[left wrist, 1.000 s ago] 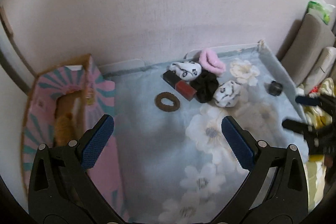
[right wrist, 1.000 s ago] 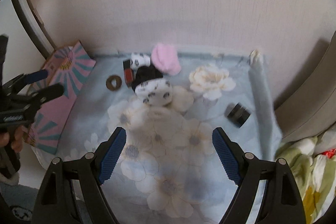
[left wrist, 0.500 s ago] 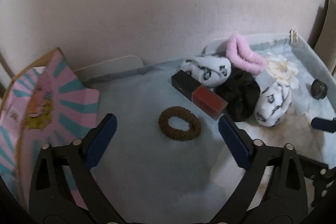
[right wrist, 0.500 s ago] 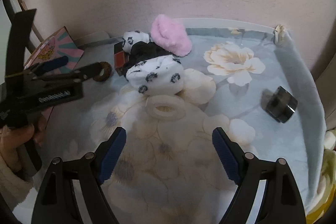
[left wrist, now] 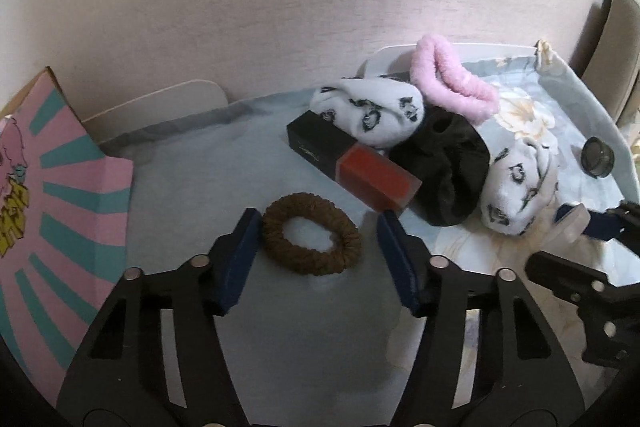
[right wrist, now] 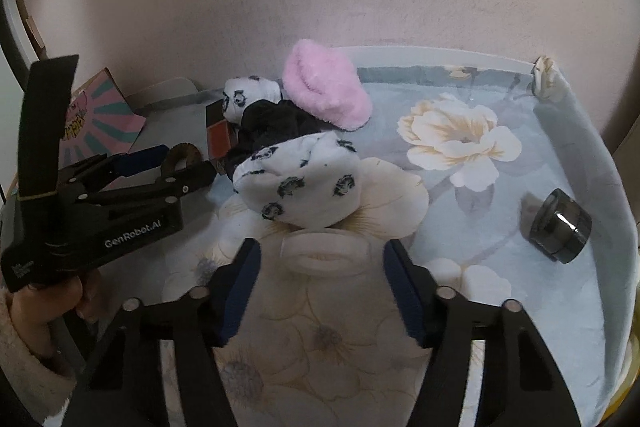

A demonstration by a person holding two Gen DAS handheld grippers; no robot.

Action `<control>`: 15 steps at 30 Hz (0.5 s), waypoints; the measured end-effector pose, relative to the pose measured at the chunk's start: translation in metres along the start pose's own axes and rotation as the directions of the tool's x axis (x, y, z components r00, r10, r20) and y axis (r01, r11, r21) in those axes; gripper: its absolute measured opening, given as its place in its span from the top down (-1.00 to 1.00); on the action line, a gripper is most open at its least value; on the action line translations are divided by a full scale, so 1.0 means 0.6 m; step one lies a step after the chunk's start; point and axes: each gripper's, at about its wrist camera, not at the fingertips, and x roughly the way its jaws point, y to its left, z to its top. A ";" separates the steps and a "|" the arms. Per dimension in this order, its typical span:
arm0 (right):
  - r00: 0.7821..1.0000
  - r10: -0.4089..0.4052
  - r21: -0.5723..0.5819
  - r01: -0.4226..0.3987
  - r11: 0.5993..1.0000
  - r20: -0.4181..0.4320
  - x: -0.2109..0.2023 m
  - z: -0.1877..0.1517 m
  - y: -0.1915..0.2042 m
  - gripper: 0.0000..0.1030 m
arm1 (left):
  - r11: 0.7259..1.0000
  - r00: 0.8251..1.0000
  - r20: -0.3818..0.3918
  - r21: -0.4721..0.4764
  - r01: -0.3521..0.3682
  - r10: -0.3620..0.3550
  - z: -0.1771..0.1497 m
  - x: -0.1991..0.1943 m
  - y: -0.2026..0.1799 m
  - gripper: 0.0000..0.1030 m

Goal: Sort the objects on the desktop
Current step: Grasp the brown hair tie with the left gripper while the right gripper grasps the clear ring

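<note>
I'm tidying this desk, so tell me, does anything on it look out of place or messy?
Yes. Several scrunchies lie heaped together: the pink scrunchie, black scrunchie and two spotted white ones, with one white one resting on the lipstick box. The small dark jar lies tipped on its side, apart from the rest.

Black gripper frames (right wrist: 100, 211) — blue-padded jaws, silver screws, fuzzy cream sleeve (right wrist: 24, 339)

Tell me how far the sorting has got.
Nothing looks sorted yet. The left gripper has just been closing around the brown hair tie, the right gripper around the cream hair tie. The scrunchies, lipstick box and dark jar remain.
</note>
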 end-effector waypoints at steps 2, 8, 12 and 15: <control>1.000 -0.003 0.000 0.003 1.000 0.002 0.000 -0.001 0.000 0.20 | 1.000 1.000 0.002 -0.004 0.012 -0.012 0.000 -0.002 0.000 0.14; 1.000 0.001 0.012 -0.002 1.000 0.008 -0.004 -0.003 -0.005 0.24 | 1.000 1.000 0.004 -0.011 0.017 -0.017 -0.002 -0.003 0.008 0.51; 1.000 0.003 0.015 -0.003 1.000 0.022 -0.014 -0.003 -0.005 0.24 | 0.999 0.999 -0.003 -0.019 0.032 -0.032 -0.003 -0.008 0.007 0.64; 1.000 0.003 0.011 -0.003 1.000 0.023 -0.017 -0.002 -0.003 0.24 | 0.999 0.999 -0.001 -0.020 0.039 -0.039 0.000 -0.020 0.004 0.66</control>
